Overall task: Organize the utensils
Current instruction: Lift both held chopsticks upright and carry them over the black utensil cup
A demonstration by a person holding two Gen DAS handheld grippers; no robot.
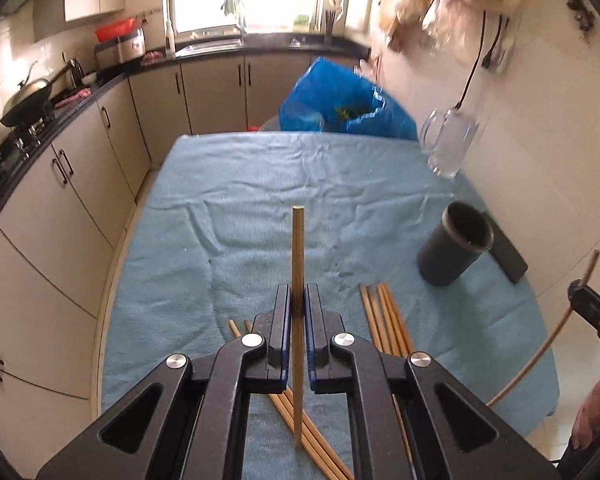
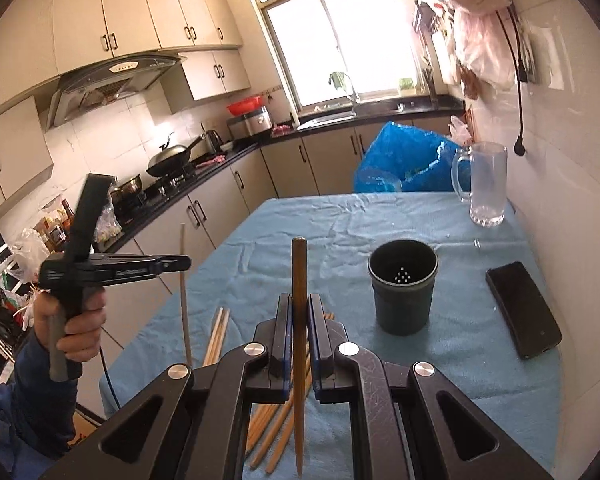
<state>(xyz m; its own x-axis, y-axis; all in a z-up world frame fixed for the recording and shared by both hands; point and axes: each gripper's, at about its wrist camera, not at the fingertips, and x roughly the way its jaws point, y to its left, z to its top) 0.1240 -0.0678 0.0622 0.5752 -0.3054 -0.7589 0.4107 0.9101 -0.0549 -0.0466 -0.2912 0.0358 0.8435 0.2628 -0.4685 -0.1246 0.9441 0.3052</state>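
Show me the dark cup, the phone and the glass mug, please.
dark cup [image 2: 402, 300]: right wrist view, outer wall.
phone [image 2: 522, 310]: right wrist view, middle of screen.
glass mug [image 2: 487, 184]: right wrist view, body.

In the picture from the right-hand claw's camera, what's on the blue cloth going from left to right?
Loose wooden chopsticks → dark wooden chopstick clamped in the right claw → dark round plastic cup → clear glass mug → flat black phone.

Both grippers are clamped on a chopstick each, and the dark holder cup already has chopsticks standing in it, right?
Not quite. The dark holder cup is empty: the right wrist view looks into it and shows only its perforated bottom. Left gripper and right gripper each do clamp one chopstick.
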